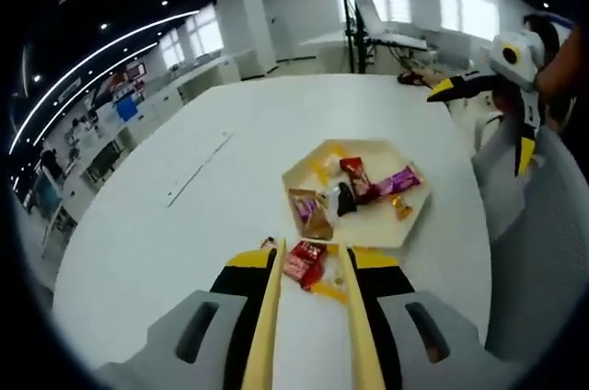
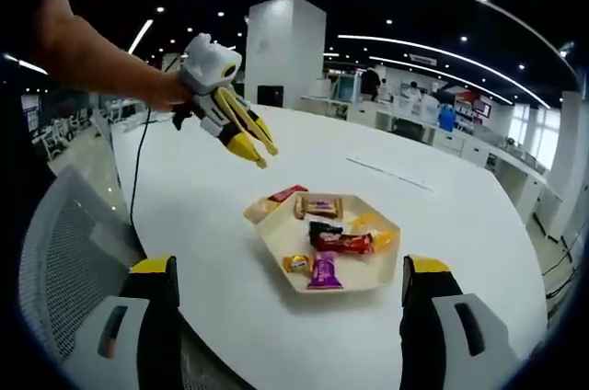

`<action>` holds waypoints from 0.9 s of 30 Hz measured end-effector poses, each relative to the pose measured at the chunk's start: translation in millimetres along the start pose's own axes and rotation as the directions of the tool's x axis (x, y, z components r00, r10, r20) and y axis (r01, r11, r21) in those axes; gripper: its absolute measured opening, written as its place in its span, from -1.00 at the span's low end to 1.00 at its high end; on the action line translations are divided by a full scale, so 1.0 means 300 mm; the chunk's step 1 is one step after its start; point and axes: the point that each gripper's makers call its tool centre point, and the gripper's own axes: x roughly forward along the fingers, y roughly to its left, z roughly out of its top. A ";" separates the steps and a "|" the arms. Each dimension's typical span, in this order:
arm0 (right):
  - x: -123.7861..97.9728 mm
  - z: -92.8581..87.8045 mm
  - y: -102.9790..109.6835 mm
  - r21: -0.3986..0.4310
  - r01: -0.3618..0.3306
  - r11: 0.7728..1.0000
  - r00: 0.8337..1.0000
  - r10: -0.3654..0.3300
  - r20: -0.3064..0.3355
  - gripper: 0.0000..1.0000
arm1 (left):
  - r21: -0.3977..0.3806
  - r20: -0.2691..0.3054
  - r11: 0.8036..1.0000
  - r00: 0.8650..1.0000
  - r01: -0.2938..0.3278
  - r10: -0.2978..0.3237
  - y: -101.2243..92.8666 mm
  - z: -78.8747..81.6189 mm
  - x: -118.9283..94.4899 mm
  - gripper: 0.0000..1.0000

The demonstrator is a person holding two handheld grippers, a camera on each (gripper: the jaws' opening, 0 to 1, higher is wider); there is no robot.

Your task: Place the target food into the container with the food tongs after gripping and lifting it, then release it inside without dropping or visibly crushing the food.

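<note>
Tabletop: broad white round tabletop (image 1: 184,224), carrying the tray and loose snacks.
Container: shallow cream hexagonal tray (image 1: 405,224), near the tabletop's edge; already holding several wrapped snacks.
Tray contents: purple wrapped sweet (image 1: 398,182), dark red wrapped bar (image 1: 355,175), brown-and-purple packet (image 1: 311,213), small black piece (image 1: 345,199), small orange sweet (image 1: 402,210).
Target food: red wrapped snack (image 1: 304,262), lying on the tabletop just outside the tray's near rim, not yet in the container.
Tongs: pair of pale yellow wooden food tongs (image 1: 267,316), held in the left gripper, arms running forward on either side of the red snack.
Left gripper: grey-and-yellow two-jaw left gripper (image 1: 311,266), clamped on the tongs; tong tips apart, flanking the snack, contact with it not clear.
Right gripper: grey-and-yellow two-jaw right gripper (image 2: 288,280), jaws wide apart, holding nothing, hovering above the tabletop facing the tray.
Step in hand: approach and gripping of the target food; lift not yet begun, judged from the snack lying flat.
Next move calls for: gentle closing of the tongs on the wrapper's sides, light pressure only, then a short lift over the rim to a bare patch of tray before release.
Risk: slippery wrapper sliding from the tips; crushing under too firm a squeeze.
</note>
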 end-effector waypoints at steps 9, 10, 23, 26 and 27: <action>0.001 -0.002 0.001 0.001 -0.003 1.000 1.000 0.003 -0.003 0.99 | 0.057 -0.023 0.996 0.998 0.067 -0.065 -0.065 -0.037 0.046 -0.46; 0.001 -0.002 0.000 0.001 -0.001 1.000 1.000 0.001 -0.005 0.98 | 0.067 -0.030 0.995 0.997 0.075 -0.073 -0.072 -0.042 0.055 -0.46; 0.005 -0.014 0.008 -0.008 -0.010 1.000 1.000 0.010 -0.023 0.97 | 0.092 -0.091 0.983 0.985 0.156 -0.148 -0.124 -0.128 0.146 -0.46; 0.005 -0.014 0.007 -0.003 -0.010 1.000 1.000 0.010 -0.022 0.97 | 0.091 -0.103 0.983 0.983 0.161 -0.152 -0.131 -0.140 0.149 -0.46; 0.006 -0.014 0.009 -0.005 -0.012 1.000 1.000 0.012 -0.024 0.97 | 0.091 -0.107 0.983 0.983 0.159 -0.149 -0.128 -0.145 0.151 -0.46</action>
